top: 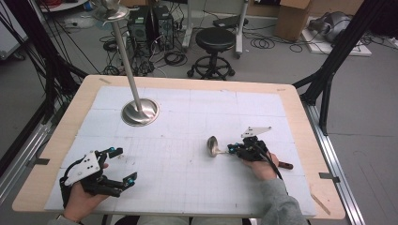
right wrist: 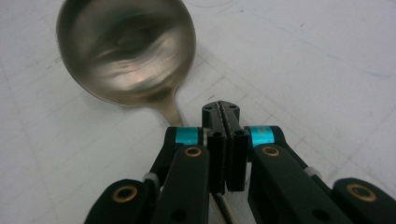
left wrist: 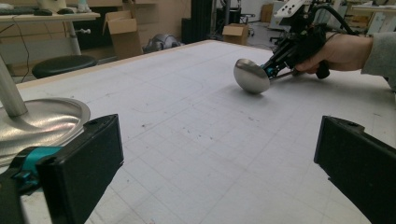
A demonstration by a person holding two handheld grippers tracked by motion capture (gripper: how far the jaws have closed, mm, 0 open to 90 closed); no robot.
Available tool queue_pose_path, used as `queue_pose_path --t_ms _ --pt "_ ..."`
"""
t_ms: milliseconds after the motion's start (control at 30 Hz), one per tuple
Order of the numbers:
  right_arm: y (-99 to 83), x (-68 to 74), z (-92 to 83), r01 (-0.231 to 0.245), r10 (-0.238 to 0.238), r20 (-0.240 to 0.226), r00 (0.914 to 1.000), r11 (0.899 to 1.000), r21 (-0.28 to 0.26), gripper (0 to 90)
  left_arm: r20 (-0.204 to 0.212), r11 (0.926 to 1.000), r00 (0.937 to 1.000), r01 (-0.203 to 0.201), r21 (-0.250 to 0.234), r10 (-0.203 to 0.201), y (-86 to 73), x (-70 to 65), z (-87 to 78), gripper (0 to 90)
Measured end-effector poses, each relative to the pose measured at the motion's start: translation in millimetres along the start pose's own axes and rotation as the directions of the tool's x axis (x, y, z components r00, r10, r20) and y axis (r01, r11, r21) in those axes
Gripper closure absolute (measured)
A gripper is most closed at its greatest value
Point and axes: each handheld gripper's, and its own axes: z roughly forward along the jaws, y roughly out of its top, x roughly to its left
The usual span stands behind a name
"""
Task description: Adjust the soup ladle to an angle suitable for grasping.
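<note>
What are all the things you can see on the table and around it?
Ladle: one, silver with a dark handle end, on the table's right half, handle between the right gripper's jaws.
Metal stand: one, silver, round base with an upright pole, far left of the table.
Table: one, wooden edge, white gridded top.
Stool: one, black, on the floor beyond the table.
Cardboard boxes: at least two, brown, on the floor beyond the table.
Cables: many, black, on the floor.
Left gripper: one, black, near left, jaws wide apart.
Right gripper: one, black, closed on the ladle.
Hands: two, each holding a gripper.
</note>
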Motion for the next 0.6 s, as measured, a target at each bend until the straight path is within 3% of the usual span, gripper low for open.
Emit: queue_pose_path --t_ms 133,600 --pt "-0.7 1.5 -0.6 -0.009 0.009 -0.014 0.9999 1.0 0.008 89.6 0.001 1.0 1.0 0.0 -0.001 0.0 0.1 0.0 -0.1 1.8" --pt "-6.8 14.8 -4.9 0.027 -0.027 -0.034 0.9991 1.0 0.012 89.7 -0.001 0.9998 1.0 0.01 -0.016 -0.01 1.4 0.8 -1.5 1.8"
